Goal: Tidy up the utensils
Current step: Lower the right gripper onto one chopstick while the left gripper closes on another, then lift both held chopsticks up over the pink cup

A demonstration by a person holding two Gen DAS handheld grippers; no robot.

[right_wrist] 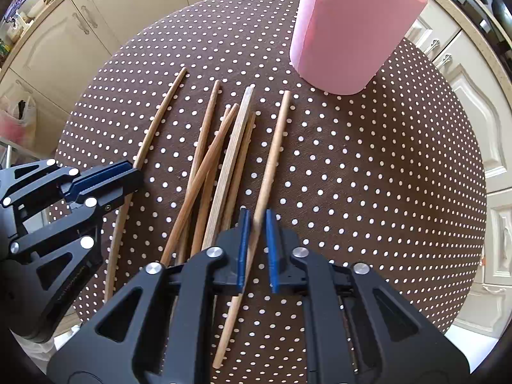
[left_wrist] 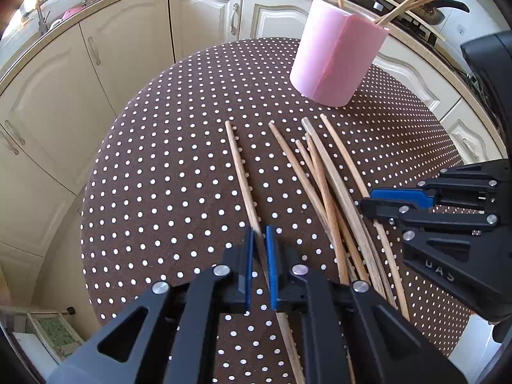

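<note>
Pink cup (left_wrist: pixel 336 60), upper right of the left wrist view, upright on the dotted surface (left_wrist: pixel 166 172); several chopsticks stand in it, leaning right. Loose chopsticks (right_wrist: pixel 224 160) lie fanned mid-frame below the cup. Left hand-held gripper (left_wrist: pixel 260 268) pinches the leftmost chopstick (left_wrist: pixel 243 179); right hand-held gripper (right_wrist: pixel 256 249) pinches the rightmost chopstick (right_wrist: pixel 272 160). Surface bare at left and right; its round edge runs near the cabinets (left_wrist: pixel 64 102).

At the bottom centre of the frame the right gripper (right_wrist: pixel 256 246) pinches one wooden chopstick (right_wrist: pixel 272 156). More chopsticks (right_wrist: pixel 220 163) lie left of it on the dotted tablecloth (right_wrist: pixel 368 176); the pink holder (right_wrist: pixel 348 28) stands at upper right.
</note>
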